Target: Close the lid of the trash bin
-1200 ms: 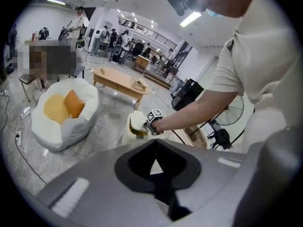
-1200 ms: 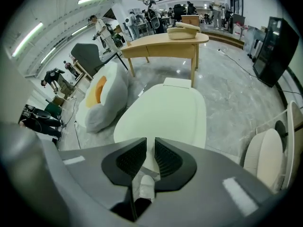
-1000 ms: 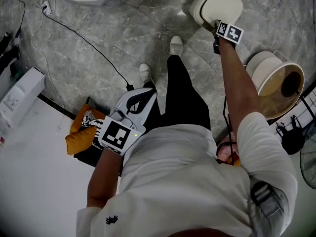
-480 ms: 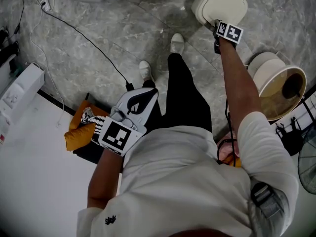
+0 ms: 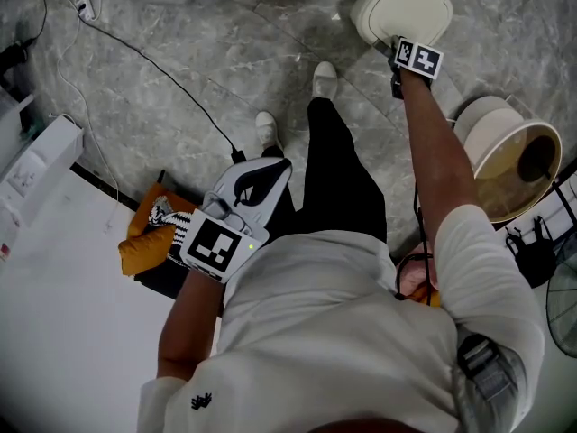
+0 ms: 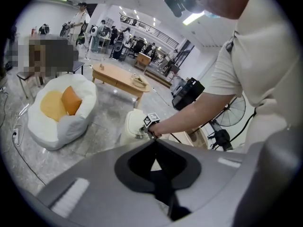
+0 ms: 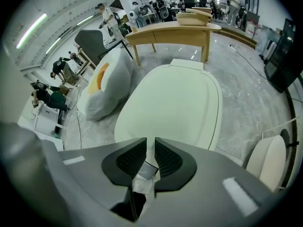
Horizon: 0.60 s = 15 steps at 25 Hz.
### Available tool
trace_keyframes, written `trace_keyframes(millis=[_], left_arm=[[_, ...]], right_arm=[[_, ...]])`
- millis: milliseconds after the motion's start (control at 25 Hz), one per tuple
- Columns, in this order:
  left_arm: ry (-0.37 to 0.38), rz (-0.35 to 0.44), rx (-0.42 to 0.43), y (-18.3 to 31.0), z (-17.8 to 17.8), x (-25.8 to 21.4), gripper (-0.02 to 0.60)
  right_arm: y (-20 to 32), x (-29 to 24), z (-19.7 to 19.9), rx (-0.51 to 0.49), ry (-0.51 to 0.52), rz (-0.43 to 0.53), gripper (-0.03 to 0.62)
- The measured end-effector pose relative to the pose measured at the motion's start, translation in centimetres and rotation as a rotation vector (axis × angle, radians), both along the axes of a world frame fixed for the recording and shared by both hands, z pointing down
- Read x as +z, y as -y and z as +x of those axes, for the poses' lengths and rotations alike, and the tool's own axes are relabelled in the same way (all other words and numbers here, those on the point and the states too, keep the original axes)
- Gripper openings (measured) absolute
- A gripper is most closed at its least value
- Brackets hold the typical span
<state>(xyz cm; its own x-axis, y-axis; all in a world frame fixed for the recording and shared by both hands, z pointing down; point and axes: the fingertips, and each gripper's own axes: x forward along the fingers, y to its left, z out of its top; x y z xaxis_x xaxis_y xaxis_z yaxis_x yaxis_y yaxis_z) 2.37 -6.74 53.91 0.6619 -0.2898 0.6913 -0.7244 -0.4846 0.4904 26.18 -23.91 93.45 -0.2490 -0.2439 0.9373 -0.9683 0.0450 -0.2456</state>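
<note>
The cream trash bin (image 5: 406,9) stands on the marble floor at the top right of the head view, its lid lying flat on it. My right gripper (image 5: 397,54) is at the bin's near edge at arm's length. In the right gripper view the lid (image 7: 176,103) fills the middle, just beyond my right gripper (image 7: 150,148), whose jaws stand nearly together with nothing between them. My left gripper (image 5: 270,171) hangs by the person's left leg, away from the bin. In the left gripper view its tips (image 6: 154,143) meet, and the bin (image 6: 132,126) shows far off.
A round tub (image 5: 509,156) stands right of the bin. A yellow cushion (image 5: 149,237) and a white table (image 5: 63,314) are at the left, with a black cable (image 5: 153,70) across the floor. A white beanbag (image 6: 59,110) and a wooden table (image 7: 175,32) lie beyond.
The bin's lid has settled a little flatter onto the bin. My right gripper has stayed at the bin's near edge, and the left gripper has hardly moved.
</note>
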Motion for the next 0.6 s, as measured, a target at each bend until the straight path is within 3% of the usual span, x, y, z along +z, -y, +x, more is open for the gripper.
trace_keyframes(millis=[240, 440, 600], left_arm=[[-0.021, 0.053, 0.047, -0.3, 0.7, -1.9, 0.055], [-0.058, 0.176, 0.133, -1.4, 1.1, -4.3, 0.055], [-0.082, 0.212, 0.198, -3.5, 0.5, -6.5, 0.055]], right_arm=[[-1.1, -3.0, -0.8, -0.003, 0.016, 0.030, 0.051], [-2.8, -7.5, -1.4, -0.005, 0.023, 0.074, 0.051], [-5.0, -12.2, -2.2, -0.018, 0.036, 0.125, 0.049]])
